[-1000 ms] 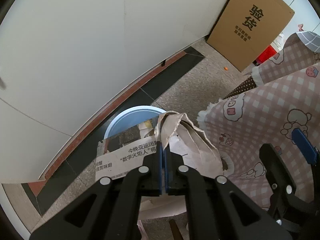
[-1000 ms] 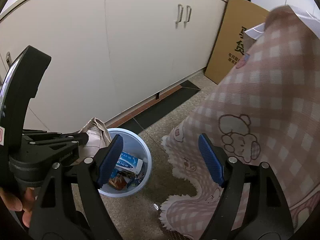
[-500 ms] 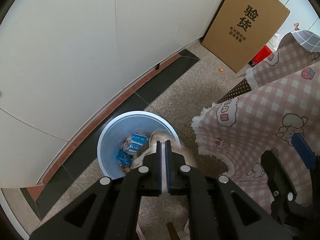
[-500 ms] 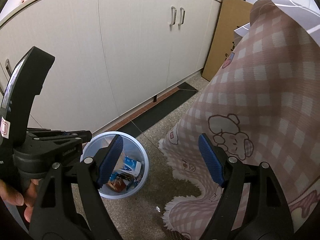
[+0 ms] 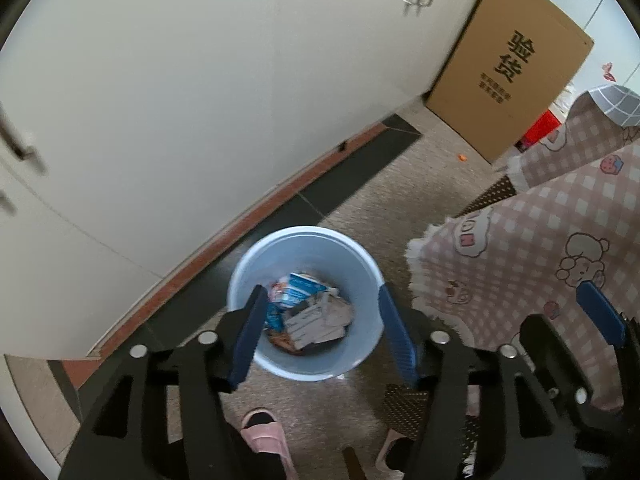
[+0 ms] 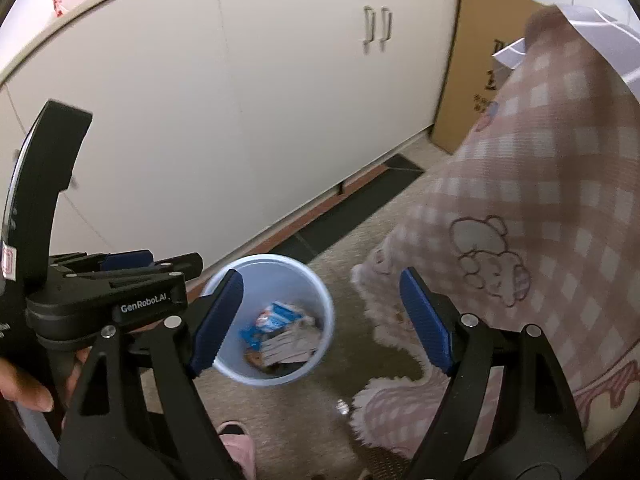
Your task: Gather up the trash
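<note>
A pale blue bin (image 5: 244, 268) stands on the floor by the cabinets. Inside it lie a crumpled newspaper (image 5: 316, 322) and a blue-and-white packet (image 5: 299, 289). My left gripper (image 5: 321, 292) hangs right above the bin, its jaws opening, and nothing is between them. In the right wrist view the same bin (image 6: 267, 278) holds the newspaper (image 6: 292, 344). My right gripper (image 6: 320, 280) is open and empty, above and to the right of the bin. The left gripper (image 6: 120, 280) shows at the left there, held by a hand (image 6: 24, 388).
White cabinets (image 5: 200, 100) run behind the bin. A cardboard box (image 5: 508, 64) leans at the far right. A pink checked tablecloth (image 5: 540, 240) hangs close on the right. Pink slippers (image 5: 264, 436) stand just below the bin.
The left gripper, shut on the crumpled newspaper a second ago, has opened and risen. The newspaper has dropped into the bin. The right gripper has barely moved.
</note>
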{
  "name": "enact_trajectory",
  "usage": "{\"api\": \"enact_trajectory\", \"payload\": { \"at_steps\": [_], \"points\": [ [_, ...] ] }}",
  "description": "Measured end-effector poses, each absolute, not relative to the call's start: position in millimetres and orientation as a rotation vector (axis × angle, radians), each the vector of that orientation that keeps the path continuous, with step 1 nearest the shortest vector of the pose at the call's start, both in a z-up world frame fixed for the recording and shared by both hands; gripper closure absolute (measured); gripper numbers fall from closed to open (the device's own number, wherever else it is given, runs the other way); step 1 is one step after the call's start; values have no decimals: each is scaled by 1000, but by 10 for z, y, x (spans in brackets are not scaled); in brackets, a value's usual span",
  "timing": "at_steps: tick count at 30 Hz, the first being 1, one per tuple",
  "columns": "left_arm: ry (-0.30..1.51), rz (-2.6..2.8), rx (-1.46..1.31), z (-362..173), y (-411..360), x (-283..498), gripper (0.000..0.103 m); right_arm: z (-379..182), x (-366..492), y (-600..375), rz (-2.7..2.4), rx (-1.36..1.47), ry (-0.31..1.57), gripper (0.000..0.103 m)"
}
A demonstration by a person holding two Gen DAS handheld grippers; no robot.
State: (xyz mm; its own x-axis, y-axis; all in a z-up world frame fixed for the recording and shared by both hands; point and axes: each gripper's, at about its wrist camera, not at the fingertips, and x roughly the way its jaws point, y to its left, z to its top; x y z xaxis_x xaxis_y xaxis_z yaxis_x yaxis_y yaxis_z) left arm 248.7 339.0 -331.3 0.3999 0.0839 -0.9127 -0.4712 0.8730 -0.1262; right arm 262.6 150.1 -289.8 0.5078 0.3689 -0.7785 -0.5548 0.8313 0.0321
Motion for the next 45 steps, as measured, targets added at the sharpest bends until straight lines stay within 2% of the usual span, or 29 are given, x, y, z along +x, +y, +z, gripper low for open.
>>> {"api": "enact_trajectory", "payload": {
  "at_steps": [6,17,26,30,37,45],
  "points": [
    [1054,450,-407,-2981,3535,2054,38,-2596,2408,1651,637,-197,865,24],
    [842,512,-296,-1804,3320,1342,26,-1610,1913,1538,728,-127,740,22],
    [652,351,-188,-877,2370,1074,20,-713,1389,537,612,-91,550,16],
    [585,276,-144,-622,1881,973,18,-457,1144,-63,519,-60,476,13],
    [459,175,-61,-224,1106,631,14,-199,699,-881,400,-2,392,9],
    [333,103,-20,68,560,212,11,-82,288,-1422,289,38,318,7]
  ]
}}
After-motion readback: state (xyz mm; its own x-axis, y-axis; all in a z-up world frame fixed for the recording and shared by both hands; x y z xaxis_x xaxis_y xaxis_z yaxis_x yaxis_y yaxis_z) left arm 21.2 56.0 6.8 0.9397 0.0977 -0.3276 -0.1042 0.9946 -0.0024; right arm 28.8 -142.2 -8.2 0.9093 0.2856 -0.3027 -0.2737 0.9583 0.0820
